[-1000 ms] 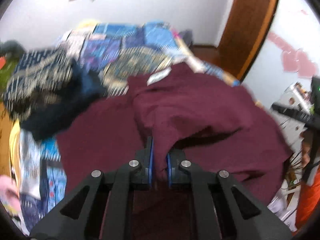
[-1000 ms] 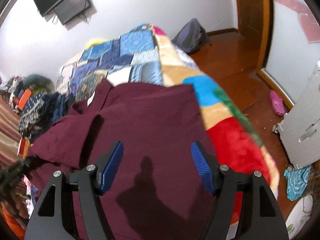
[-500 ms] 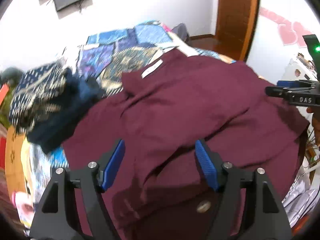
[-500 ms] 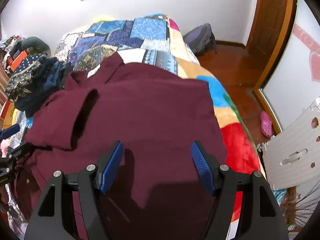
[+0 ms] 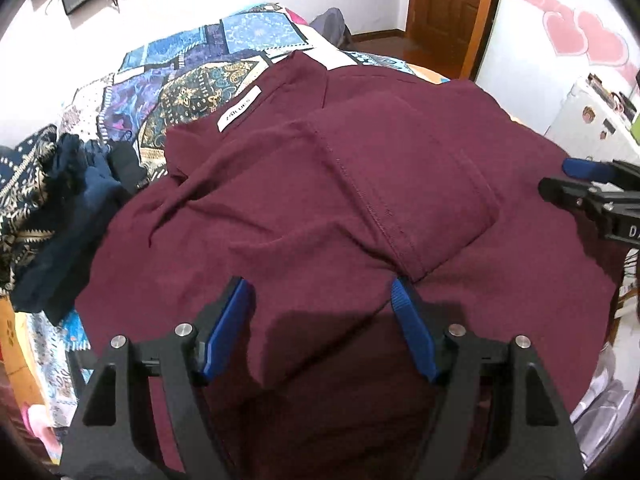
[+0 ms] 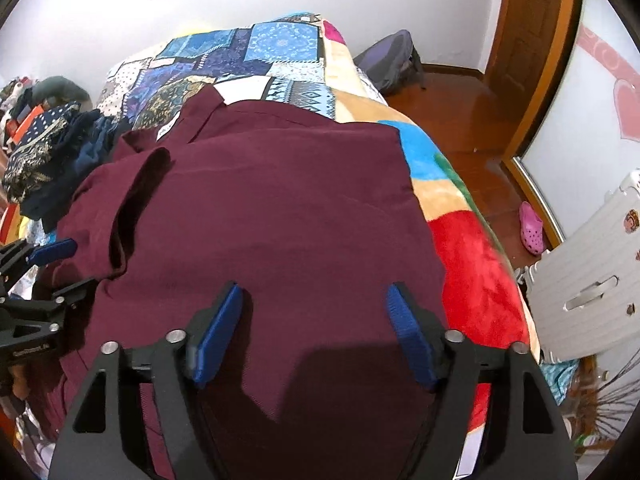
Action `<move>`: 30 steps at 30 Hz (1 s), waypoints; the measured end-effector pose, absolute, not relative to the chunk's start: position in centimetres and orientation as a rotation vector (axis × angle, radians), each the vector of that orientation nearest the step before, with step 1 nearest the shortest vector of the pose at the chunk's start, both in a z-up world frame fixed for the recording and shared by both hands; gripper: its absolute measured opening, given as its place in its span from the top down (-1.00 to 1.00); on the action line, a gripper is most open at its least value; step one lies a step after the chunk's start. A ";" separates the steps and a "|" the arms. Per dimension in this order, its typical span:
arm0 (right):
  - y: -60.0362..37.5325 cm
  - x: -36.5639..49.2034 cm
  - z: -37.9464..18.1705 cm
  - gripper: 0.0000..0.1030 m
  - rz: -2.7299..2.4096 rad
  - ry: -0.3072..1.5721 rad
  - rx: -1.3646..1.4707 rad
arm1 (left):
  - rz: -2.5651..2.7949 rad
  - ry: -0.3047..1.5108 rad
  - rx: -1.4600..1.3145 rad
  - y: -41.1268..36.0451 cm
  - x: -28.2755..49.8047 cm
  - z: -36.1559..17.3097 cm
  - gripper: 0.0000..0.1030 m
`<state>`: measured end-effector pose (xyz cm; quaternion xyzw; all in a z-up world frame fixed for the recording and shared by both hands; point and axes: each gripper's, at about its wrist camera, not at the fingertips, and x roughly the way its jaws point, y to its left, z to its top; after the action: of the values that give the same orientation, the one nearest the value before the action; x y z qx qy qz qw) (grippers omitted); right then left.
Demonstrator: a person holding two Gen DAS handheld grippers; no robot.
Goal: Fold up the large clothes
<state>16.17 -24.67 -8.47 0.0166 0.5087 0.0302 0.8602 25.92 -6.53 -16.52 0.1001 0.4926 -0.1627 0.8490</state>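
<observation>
Both the left tongs [image 5: 322, 320] and the right tongs [image 6: 314, 326] hover spread, holding nothing. A one-sided pull would likely drag the folded sleeve [image 5: 404, 184] askew, since it rests loosely. The maroon shirt [image 6: 272, 216] covers the near end of the bed [image 6: 472, 248], slightly rumpled, its label [image 5: 240, 114] toward the far end.

— How many garments lie on the bed [image 6: 472, 240]?
— One maroon shirt [image 6: 280, 216], plus one dark clothes heap [image 5: 60, 216].
— And hand-held grippers?
— Two: left hand-held gripper [image 5: 322, 328], right hand-held gripper [image 6: 316, 330], both spread wide.
</observation>
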 end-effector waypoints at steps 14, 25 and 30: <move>-24.0 16.0 -8.5 -0.56 0.051 1.055 0.027 | -0.370 1.027 0.208 -6.9 26.5 -16.6 -0.40; -24.0 15.8 -8.6 -0.57 0.050 1.058 0.032 | -0.302 0.926 0.069 -1.0 27.3 -13.3 0.80; -23.9 15.9 -8.7 -0.59 0.042 1.055 0.040 | -0.175 0.869 -0.038 6.0 25.4 -11.1 0.81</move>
<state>15.94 -23.92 -8.70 0.0190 0.5031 0.0199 0.8638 25.42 6.01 -11.07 -0.0182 0.4202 -0.0849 0.9033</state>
